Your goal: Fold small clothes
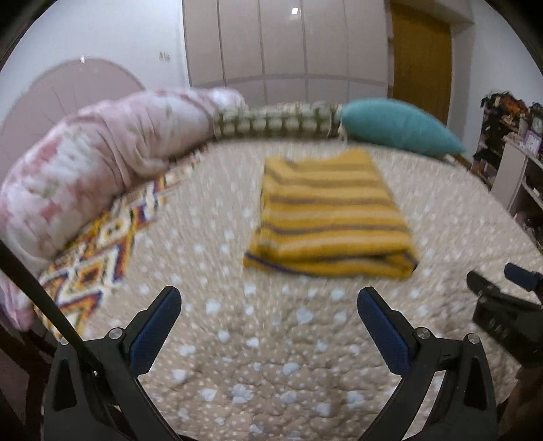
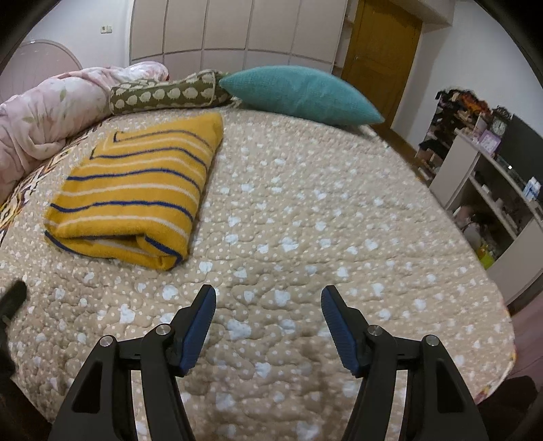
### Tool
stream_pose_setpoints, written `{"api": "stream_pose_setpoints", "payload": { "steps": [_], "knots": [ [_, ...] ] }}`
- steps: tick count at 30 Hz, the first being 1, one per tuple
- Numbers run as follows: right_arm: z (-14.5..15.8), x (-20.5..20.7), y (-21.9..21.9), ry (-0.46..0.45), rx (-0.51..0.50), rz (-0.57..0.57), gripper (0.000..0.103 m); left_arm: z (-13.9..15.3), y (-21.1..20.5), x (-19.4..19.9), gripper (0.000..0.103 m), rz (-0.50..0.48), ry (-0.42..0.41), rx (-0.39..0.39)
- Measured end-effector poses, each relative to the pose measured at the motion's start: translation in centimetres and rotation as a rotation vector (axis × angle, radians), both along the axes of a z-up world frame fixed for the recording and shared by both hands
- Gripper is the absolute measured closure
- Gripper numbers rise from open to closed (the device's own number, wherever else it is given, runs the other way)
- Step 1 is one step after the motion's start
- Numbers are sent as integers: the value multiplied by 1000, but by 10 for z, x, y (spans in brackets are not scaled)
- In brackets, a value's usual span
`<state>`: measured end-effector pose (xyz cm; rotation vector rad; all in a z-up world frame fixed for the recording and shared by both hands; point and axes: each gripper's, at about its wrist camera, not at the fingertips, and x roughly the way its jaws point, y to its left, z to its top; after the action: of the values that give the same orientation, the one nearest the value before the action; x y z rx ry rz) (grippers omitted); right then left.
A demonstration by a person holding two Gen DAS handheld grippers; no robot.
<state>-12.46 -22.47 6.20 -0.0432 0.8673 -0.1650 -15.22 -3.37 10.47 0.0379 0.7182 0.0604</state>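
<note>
A: Are the grabbers holding anything?

B: No. The left gripper [image 1: 268,302] and the right gripper [image 2: 268,302] both have their jaws spread wide, with only the bed cover [image 2: 305,217] under them.

A: Where is the yellow striped top [image 2: 135,190]?

B: Folded flat on the spotty cover, past the jaws. Behind it lie a teal pillow [image 2: 302,91] and a pink blanket [image 1: 88,159]. A wardrobe [image 2: 217,27] and brown door [image 2: 380,57] stand farther back.
</note>
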Motion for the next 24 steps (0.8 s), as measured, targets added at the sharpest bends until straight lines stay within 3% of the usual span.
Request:
{"api": "stream_pose_setpoints", "payload": {
  "steps": [8,15,24],
  "knots": [
    [36,-34,-4,-80,-70,-22,28,30,-12,-26,0,-7,-63,14],
    [48,-45,-10,-108,-87,-39,27,19,-21,-28,0,-26,-6,11],
    [38,-38,-17,-82,-67,-55,27,7,-23,-23,0,-29,37,36]
  ]
}}
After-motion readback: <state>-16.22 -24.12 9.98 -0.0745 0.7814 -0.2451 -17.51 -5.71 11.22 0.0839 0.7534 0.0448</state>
